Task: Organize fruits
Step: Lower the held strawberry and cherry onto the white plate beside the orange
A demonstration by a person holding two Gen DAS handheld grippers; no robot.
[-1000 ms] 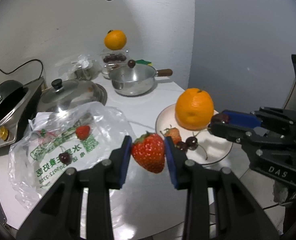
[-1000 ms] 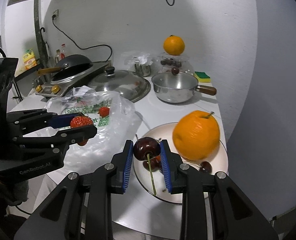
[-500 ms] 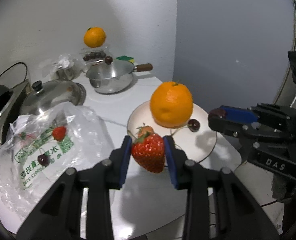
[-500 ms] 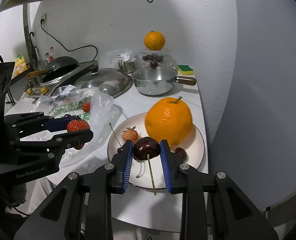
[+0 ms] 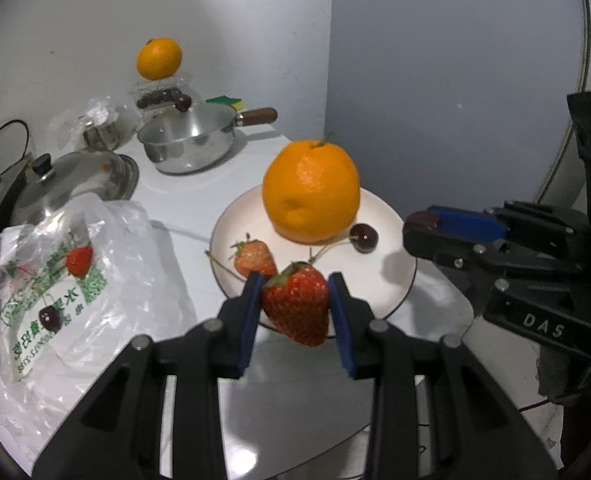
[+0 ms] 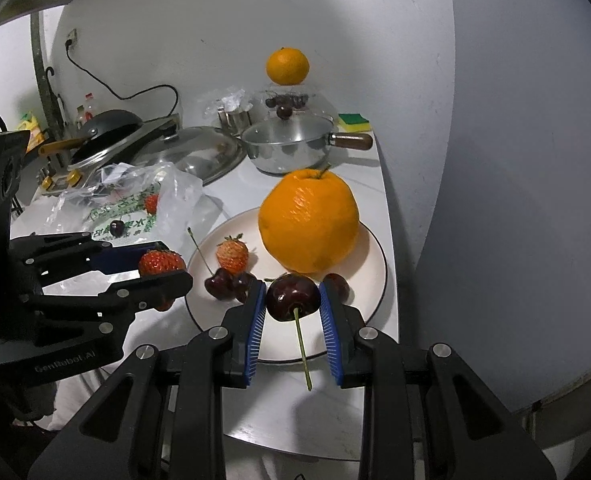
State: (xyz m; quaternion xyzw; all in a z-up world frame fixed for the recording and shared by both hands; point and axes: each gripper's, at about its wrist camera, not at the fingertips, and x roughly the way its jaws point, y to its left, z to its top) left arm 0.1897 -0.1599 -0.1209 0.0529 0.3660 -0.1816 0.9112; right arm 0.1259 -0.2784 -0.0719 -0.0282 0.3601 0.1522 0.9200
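Note:
My left gripper is shut on a red strawberry and holds it just above the near rim of a white plate. My right gripper is shut on a dark cherry with its stem hanging down, above the plate's near edge. On the plate lie a big orange, a pale strawberry and several cherries. A plastic bag at the left holds a strawberry and a cherry.
A steel saucepan with a wooden handle, a pot lid, a cooker with a pan, a green sponge and a second orange on a clear box stand at the back. The table edge runs close on the right.
Both grippers have moved closer to the plate with their fruit still held. The orange and plate look larger and nearer in both views.

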